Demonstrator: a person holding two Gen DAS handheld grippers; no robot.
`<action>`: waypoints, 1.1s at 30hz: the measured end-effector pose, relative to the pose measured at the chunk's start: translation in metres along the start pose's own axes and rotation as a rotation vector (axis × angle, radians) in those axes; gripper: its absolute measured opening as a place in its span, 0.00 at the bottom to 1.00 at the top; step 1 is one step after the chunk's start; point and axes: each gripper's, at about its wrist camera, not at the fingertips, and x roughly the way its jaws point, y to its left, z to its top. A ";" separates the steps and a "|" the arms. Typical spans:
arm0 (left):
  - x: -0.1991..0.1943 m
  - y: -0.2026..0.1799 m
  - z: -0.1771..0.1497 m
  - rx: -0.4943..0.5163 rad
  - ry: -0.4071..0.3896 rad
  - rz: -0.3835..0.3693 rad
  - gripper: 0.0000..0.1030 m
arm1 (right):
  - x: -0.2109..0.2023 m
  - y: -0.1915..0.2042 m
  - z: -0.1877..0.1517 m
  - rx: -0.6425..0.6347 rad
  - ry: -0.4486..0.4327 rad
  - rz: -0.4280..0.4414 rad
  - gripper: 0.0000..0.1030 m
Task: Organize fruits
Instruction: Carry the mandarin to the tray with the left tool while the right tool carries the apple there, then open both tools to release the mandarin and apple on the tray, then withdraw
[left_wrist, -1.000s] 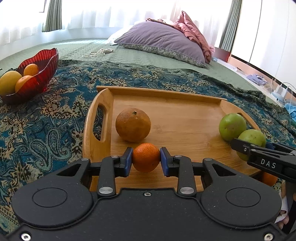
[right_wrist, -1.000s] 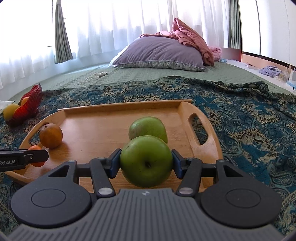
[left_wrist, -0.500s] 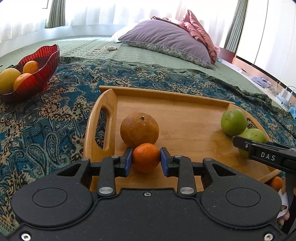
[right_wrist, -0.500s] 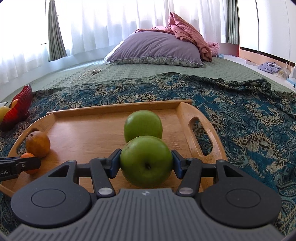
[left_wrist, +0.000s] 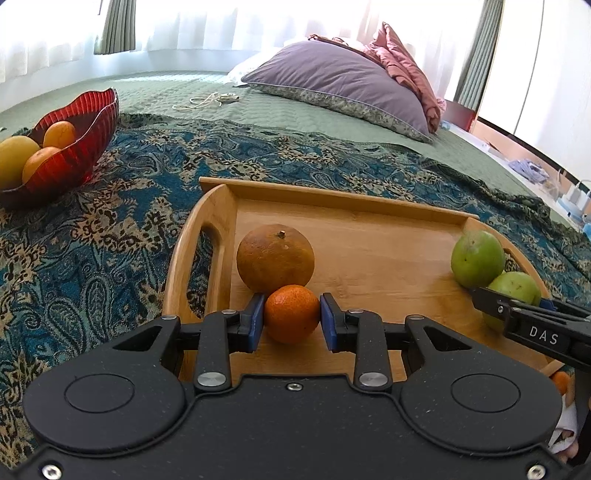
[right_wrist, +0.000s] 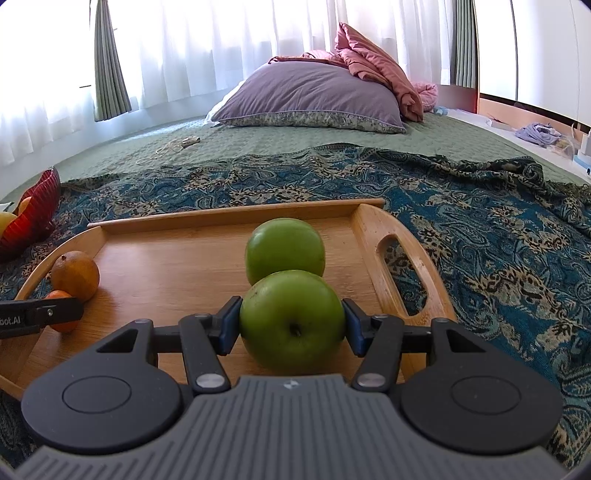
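Observation:
My left gripper (left_wrist: 291, 317) is shut on a small orange mandarin (left_wrist: 291, 314) low over the left end of the wooden tray (left_wrist: 369, 236). Just behind it a larger brownish orange (left_wrist: 275, 258) rests on the tray, close to or touching the mandarin. My right gripper (right_wrist: 291, 325) is shut on a green apple (right_wrist: 291, 321) over the tray's right end (right_wrist: 373, 236). A second green apple (right_wrist: 284, 251) lies on the tray right behind the held one. In the left wrist view the right gripper (left_wrist: 532, 321) shows at the right edge, beside both apples (left_wrist: 478, 258).
A red glass bowl (left_wrist: 88, 129) with several yellow and orange fruits sits on the patterned blue blanket (left_wrist: 92, 251) at far left. A purple pillow (left_wrist: 340, 81) and pink bedding lie at the back of the bed. A white cord (left_wrist: 207, 99) lies on the green bedspread.
Both grippers have edged forward over the tray with their fruits still gripped; the large orange and the second apple appear closer. Grips are unchanged.

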 end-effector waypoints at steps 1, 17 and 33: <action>0.000 -0.001 -0.001 0.009 -0.003 0.002 0.29 | 0.000 0.000 0.000 -0.001 -0.001 0.000 0.58; -0.004 -0.007 -0.010 0.033 0.009 0.003 0.31 | -0.008 0.002 -0.006 -0.040 -0.019 0.005 0.62; -0.014 -0.010 -0.013 0.045 0.013 0.001 0.51 | -0.019 -0.002 -0.009 -0.046 -0.034 0.003 0.76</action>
